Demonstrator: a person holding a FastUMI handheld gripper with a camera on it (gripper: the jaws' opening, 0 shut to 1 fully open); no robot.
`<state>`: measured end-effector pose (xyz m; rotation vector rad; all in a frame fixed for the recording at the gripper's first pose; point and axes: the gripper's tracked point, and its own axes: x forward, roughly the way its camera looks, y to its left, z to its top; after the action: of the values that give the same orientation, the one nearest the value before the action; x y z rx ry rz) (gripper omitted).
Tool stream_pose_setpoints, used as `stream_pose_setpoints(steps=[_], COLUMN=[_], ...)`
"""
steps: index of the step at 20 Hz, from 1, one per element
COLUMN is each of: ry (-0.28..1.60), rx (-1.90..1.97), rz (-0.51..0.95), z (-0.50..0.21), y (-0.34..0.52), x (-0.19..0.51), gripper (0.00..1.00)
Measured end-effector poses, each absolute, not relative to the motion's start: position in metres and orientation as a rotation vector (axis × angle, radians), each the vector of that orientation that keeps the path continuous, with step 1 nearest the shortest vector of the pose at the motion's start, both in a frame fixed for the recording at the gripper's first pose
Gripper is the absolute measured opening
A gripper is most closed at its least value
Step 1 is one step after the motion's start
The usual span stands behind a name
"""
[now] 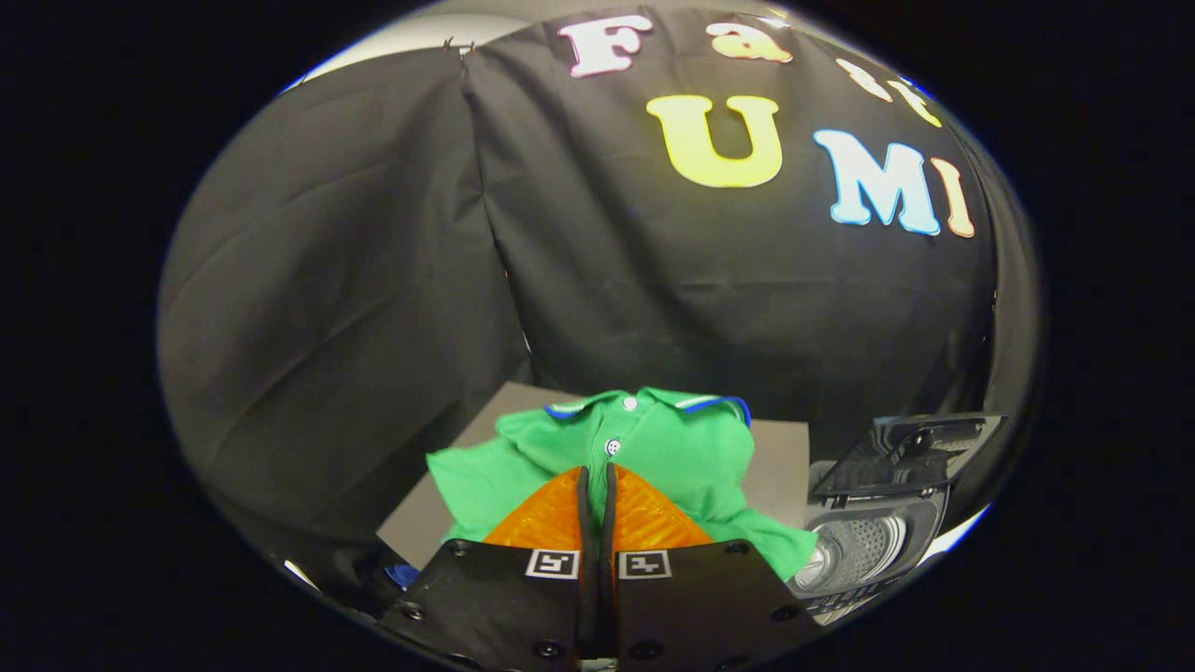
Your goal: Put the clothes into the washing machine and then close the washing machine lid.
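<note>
The gripper (597, 476) sits low over a green polo shirt (653, 448), and its body hides the near part of the garment, so the lower hem cannot be made out. The two fingers lie pressed together along their length with only a thin dark seam between them. Whether any cloth is pinched in that seam cannot be told, since the fingertips overlap the shirt's front just below its button placket.

The shirt lies spread on a grey board (780, 467), collar away from the gripper, with blue trim on the collar edge and one sleeve out to each side. The board's near corners are covered by the shirt and the gripper.

To the right of the shirt, just beside the board, stands a small washing machine (868, 541) with its dark lid (910, 453) raised and tilted back. Its perforated drum (864, 546) is partly visible; what lies deeper inside is cut off from sight.
</note>
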<state>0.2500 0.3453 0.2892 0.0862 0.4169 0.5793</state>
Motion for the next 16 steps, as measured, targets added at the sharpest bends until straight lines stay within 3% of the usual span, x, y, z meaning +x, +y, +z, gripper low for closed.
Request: stream_pose_setpoints(steps=[5,16], ry=[0.348,0.337], rx=[0.110,0.191], rz=[0.562,0.419], z=[0.332,0.347], y=[0.308,0.188], x=[0.246,0.264], gripper=[0.01,0.01])
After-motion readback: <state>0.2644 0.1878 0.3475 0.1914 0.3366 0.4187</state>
